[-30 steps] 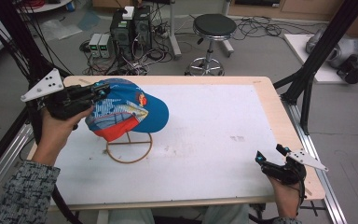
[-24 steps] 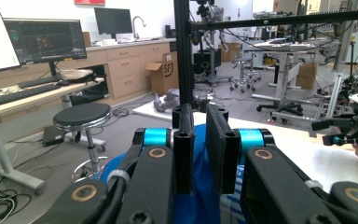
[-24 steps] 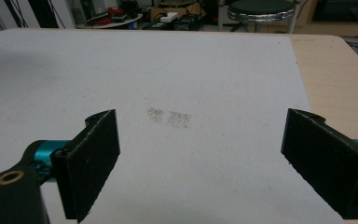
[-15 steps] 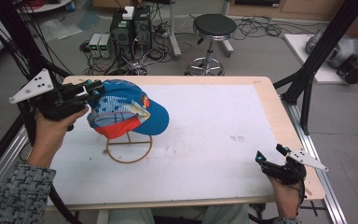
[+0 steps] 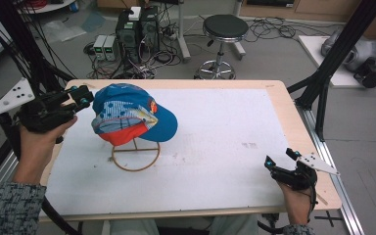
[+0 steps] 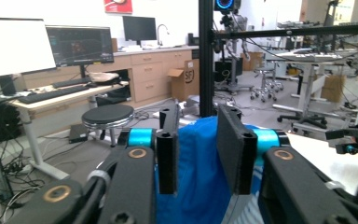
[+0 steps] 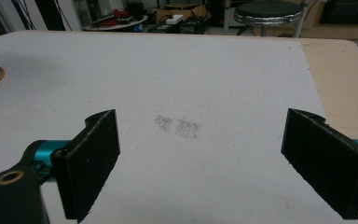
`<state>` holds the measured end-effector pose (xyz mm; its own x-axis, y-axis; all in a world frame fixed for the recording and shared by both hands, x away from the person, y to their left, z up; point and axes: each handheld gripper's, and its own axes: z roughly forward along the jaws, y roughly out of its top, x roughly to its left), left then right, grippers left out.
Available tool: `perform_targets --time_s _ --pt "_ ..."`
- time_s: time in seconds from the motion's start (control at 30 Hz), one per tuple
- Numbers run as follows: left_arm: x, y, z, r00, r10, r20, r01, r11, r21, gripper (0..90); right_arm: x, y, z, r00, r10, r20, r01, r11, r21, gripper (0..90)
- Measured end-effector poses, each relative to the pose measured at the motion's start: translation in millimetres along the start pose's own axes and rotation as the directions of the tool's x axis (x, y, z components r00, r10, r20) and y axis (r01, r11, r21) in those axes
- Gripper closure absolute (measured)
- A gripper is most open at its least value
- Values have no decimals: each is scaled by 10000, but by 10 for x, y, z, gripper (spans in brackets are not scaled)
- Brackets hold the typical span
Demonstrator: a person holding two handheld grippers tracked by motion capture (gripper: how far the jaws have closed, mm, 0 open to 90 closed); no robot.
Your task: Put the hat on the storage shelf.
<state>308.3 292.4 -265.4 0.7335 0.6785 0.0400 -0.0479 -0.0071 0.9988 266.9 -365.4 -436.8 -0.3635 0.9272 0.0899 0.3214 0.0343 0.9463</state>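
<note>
Your left gripper point(image 5: 81, 95) has let go and backed toward the bench's left edge, jaws parted just beside the cap point(image 5: 129, 115), which sits on its wire stand point(image 5: 136, 155); placement looks done, right gripper point(image 5: 280, 157) open at the near-right corner.

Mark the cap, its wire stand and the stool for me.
cap point(image 5: 127, 110), high view, on the crown.
stand point(image 5: 135, 162), high view, on the ring's front edge.
stool point(image 5: 225, 26), high view, on the seat.
</note>
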Motion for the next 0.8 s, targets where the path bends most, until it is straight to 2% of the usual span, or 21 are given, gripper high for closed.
perform_targets --time_s 0.2,0.27,0.3,0.33,0.37,0.4,0.47,0.53,0.57,0.63,0.8 --pt "5 -82 -174 9978 -158 -646 165 9998 105 609 39 35 100 9997 -70 -231 69 10000 -22 105" --pt "-8 -108 -234 9965 -99 -831 116 9997 205 577 64 54 159 9993 -122 -349 120 9999 -33 105" --pt "-19 -122 -260 9954 -88 -950 111 9997 234 577 64 54 159 9993 -122 -349 120 9999 -33 105" --pt "-31 -135 -287 9942 -72 -1074 102 9996 273 539 86 66 204 9989 -172 -432 170 9998 -52 105" --pt "-44 -162 -342 9910 -79 -1337 125 9994 335 518 99 73 222 9987 -218 -466 217 9998 -19 105" --pt "-44 -162 -342 9910 -79 -1337 125 9994 335 504 99 73 222 9987 -218 -466 217 9998 -19 105" --pt "-54 -193 -394 9874 -104 -1580 164 9992 364 468 129 90 277 9976 -392 -566 389 9992 -71 105" --pt "-56 -235 -441 9841 -183 -1766 256 9989 387 436 152 98 301 9976 -310 -617 311 9995 4 105" --pt "-57 -285 -483 9799 -259 -1976 349 9985 424 421 149 101 312 9971 -425 -629 425 9991 -26 105" --pt "-58 -311 -502 9777 -276 -2082 380 9982 461 402 159 102 316 9973 -354 -649 355 9994 2 105" --pt "-70 -443 -576 9614 -350 -2728 541 9966 629 310 158 106 308 9973 -387 -616 385 9992 -50 105"
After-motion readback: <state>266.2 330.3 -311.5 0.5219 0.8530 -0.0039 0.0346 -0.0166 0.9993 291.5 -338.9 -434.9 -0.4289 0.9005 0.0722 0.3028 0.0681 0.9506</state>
